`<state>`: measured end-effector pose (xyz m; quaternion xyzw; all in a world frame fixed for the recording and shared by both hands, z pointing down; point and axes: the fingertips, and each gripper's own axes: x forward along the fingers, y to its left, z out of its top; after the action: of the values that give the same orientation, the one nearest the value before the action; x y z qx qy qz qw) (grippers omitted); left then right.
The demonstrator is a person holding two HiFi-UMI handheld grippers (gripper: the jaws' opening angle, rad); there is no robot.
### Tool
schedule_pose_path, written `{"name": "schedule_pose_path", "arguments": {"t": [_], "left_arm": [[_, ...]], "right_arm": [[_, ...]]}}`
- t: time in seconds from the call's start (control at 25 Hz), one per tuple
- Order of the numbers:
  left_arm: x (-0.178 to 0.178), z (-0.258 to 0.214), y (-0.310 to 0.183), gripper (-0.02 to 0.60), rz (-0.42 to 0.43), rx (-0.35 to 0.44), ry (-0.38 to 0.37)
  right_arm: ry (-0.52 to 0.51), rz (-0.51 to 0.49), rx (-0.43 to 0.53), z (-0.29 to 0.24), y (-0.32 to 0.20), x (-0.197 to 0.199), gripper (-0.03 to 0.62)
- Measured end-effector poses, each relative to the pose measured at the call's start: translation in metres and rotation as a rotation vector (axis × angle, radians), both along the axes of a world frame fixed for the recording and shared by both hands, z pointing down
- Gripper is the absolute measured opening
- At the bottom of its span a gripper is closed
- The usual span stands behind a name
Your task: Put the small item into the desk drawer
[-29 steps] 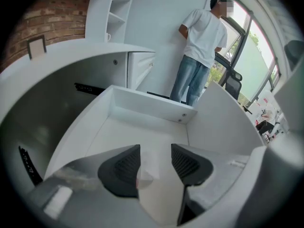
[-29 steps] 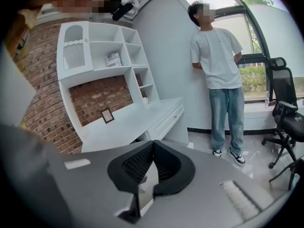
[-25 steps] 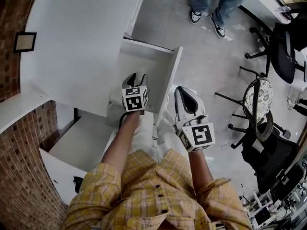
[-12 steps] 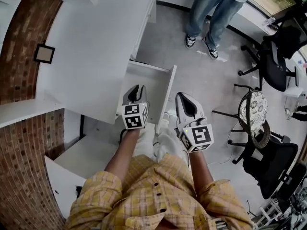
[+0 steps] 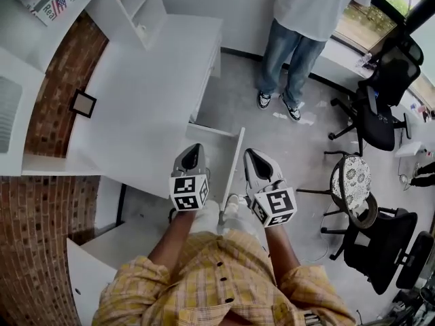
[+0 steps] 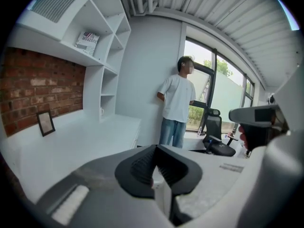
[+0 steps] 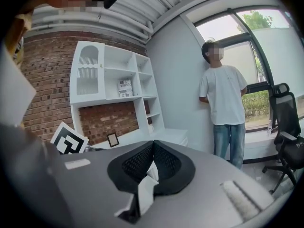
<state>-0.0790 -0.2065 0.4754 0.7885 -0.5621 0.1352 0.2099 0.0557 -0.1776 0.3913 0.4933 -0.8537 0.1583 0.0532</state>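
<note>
Head view, lower centre: the left gripper (image 5: 194,149) hangs over the open desk drawer (image 5: 232,161), and the right gripper (image 5: 250,155) is just right of the drawer's side wall. Each gripper's jaws are together, the pads meeting at the tips. The small item cannot be made out in any view.

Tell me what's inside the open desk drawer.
Only bare white bottom shows in the drawer; no item is visible. Its near part is covered by the left gripper, so that part cannot be checked.
</note>
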Motion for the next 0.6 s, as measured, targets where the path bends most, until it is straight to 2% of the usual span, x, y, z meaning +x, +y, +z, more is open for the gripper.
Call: {"name": "schedule_pose_path", "arguments": {"t": [0.6], "left_arm": [[0.014, -0.132, -0.001, 0.003, 0.058, 0.244, 0.057]], "right_arm": [[-0.053, -0.007, 0.161, -0.098, -0.013, -0.010, -0.012]]}}
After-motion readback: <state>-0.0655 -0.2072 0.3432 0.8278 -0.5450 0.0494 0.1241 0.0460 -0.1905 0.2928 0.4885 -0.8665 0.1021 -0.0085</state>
